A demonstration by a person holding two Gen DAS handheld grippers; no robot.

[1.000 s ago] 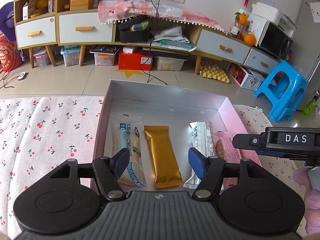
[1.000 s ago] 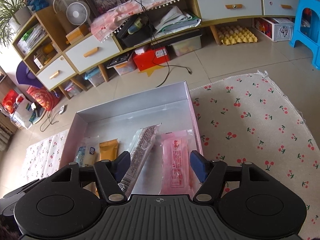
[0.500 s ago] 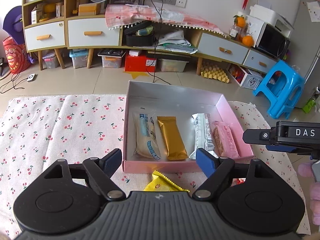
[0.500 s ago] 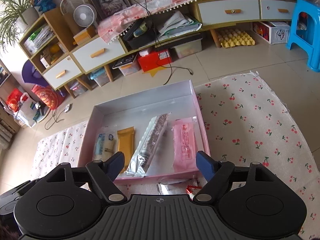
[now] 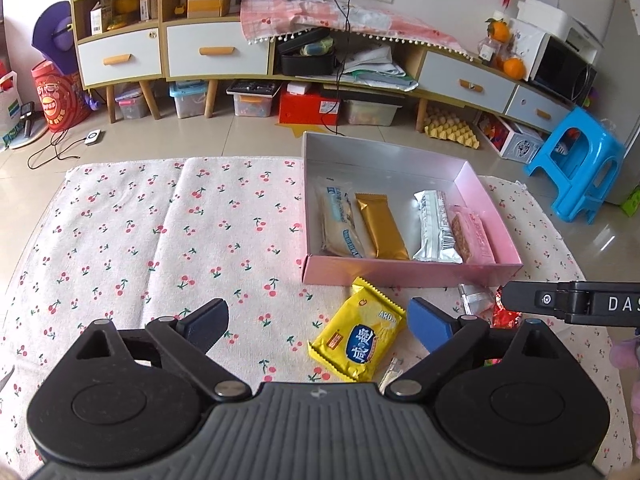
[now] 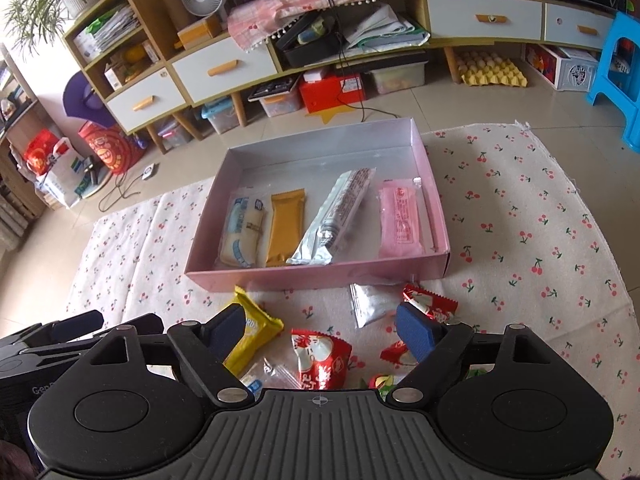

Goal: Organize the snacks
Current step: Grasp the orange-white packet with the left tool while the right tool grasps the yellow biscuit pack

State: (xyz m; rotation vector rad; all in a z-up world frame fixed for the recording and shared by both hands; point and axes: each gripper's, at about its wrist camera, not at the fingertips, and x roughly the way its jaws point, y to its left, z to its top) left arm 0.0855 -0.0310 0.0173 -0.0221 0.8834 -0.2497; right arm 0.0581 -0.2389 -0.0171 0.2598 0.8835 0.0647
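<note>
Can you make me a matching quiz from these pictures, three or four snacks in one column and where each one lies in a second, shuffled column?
Snacks:
1. gold bar
2. pink packet
3. yellow packet
4. silver pouch

Places:
A. on the cloth, in front of the box's near wall, toward its left end
B. in the pink box, nearest its right wall
C. in the box, second from the left
D. on the cloth, beside a red wrapper

Pairs: 1-C, 2-B, 3-A, 4-D

"DAS": right gripper (image 5: 576,307) | "ARD": yellow snack packet (image 5: 357,339)
</note>
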